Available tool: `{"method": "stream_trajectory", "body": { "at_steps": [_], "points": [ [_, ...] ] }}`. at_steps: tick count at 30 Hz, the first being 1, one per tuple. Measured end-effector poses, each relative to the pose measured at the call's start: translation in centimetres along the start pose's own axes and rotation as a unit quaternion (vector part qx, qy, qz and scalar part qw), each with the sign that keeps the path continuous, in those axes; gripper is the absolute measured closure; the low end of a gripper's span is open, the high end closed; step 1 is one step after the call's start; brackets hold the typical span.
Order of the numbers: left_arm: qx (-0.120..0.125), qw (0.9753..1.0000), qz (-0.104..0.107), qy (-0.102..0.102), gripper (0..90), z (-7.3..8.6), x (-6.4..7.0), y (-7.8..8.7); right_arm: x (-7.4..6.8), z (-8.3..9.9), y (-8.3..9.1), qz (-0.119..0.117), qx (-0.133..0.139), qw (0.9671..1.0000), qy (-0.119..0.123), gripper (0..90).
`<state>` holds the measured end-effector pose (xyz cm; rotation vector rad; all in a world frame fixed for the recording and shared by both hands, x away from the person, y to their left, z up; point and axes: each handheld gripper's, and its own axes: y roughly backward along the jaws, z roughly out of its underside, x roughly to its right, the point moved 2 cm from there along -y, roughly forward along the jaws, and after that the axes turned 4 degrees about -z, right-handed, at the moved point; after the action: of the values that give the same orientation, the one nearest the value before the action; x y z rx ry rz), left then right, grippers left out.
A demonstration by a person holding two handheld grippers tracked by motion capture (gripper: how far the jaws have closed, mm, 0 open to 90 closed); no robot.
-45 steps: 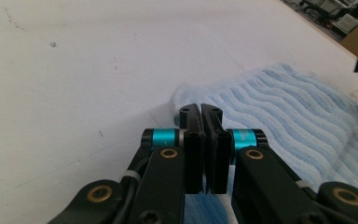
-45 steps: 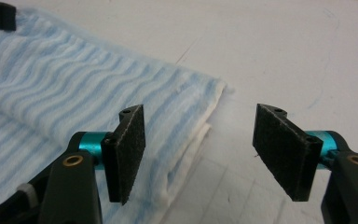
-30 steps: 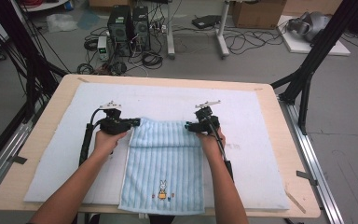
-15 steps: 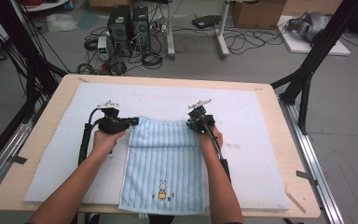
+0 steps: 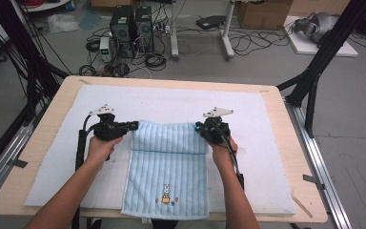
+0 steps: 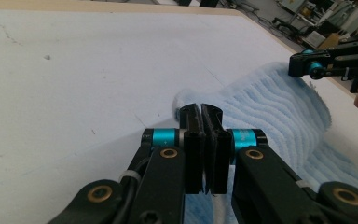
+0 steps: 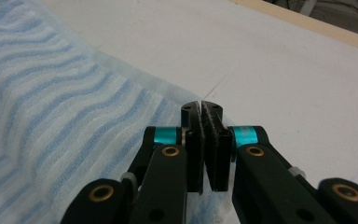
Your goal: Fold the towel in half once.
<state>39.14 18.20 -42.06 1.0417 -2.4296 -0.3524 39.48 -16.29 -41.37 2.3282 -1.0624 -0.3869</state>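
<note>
Both pairs of jaws are pinched tight on the far corners of the towel, the left gripper at one corner and the right gripper at the other, with the far edge folded toward the person. A corner could slip out if one hand pulls ahead of the other, and the fold would land skewed. The towel lies mid-counter on the white mat, its long axis running away from the person, the rabbit end nearest them.

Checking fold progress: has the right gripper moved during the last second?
Yes. The right gripper shifted a little left, towards the left gripper, judged against the table's far edge, carrying the towel corner.
</note>
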Motion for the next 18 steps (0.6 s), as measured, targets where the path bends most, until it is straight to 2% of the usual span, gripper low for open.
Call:
{"method": "stream_trajectory", "body": {
  "at_steps": [6, 9, 18],
  "points": [
    [0.006, 0.9999, 0.013, -0.006, 87.1, 1.3, 0.9, 1.2, -1.3, 0.8, 1.9, -0.007, 0.018, 0.9997, 0.011, 87.7],
    [0.006, 0.9998, 0.020, -0.002, 87.1, 2.3, 1.3, 1.8, -2.1, 1.3, 2.6, -0.003, 0.016, 0.9997, 0.021, 87.7],
    [-0.002, 0.9997, 0.024, 0.001, 86.9, 5.7, 2.9, 3.7, -4.6, 4.5, 4.2, -0.017, 0.017, 0.9995, 0.021, 87.7]
  ]
}}
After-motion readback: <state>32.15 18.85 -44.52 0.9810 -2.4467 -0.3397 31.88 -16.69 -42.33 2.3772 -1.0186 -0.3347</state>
